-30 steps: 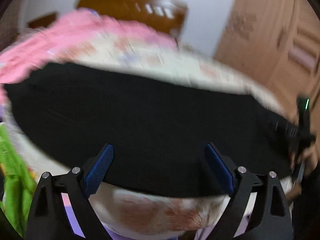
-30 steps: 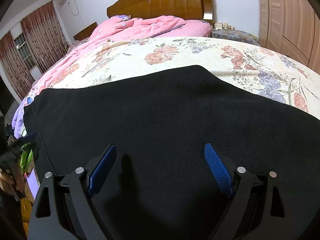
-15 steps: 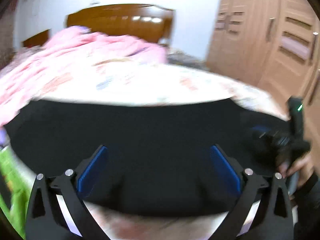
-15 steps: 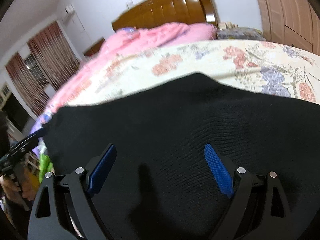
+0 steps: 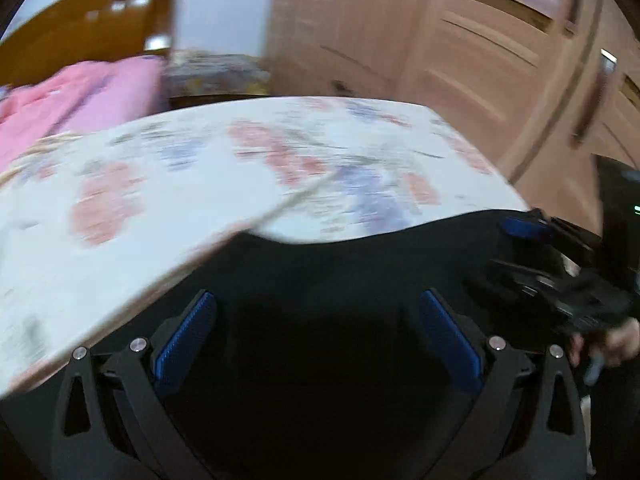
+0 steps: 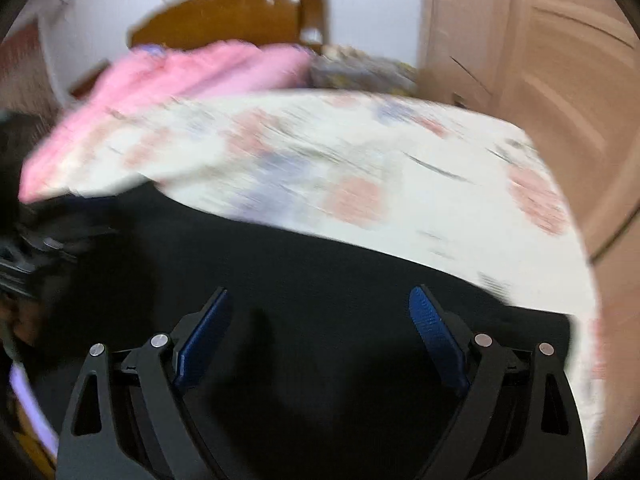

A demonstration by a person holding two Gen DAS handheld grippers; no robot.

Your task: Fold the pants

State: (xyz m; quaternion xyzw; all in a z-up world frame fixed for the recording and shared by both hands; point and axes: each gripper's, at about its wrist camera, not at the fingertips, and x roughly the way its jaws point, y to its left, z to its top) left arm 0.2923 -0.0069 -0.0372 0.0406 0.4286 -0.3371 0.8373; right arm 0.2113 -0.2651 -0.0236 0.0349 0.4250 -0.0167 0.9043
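Above the black pants point(image 5: 320, 280) on the floral bedspread point(image 5: 160, 184), both tongs point(image 5: 316, 332) point(image 6: 320, 332) gape wide, gripping nothing.

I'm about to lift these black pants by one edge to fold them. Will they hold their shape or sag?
The black pants lie flat and follow the flowered bedspread, so they will probably sag from any pinched edge. The cloth looks fairly thick, so it may hang heavily. Its woven surface seems unlikely to slip from ribbed pads.
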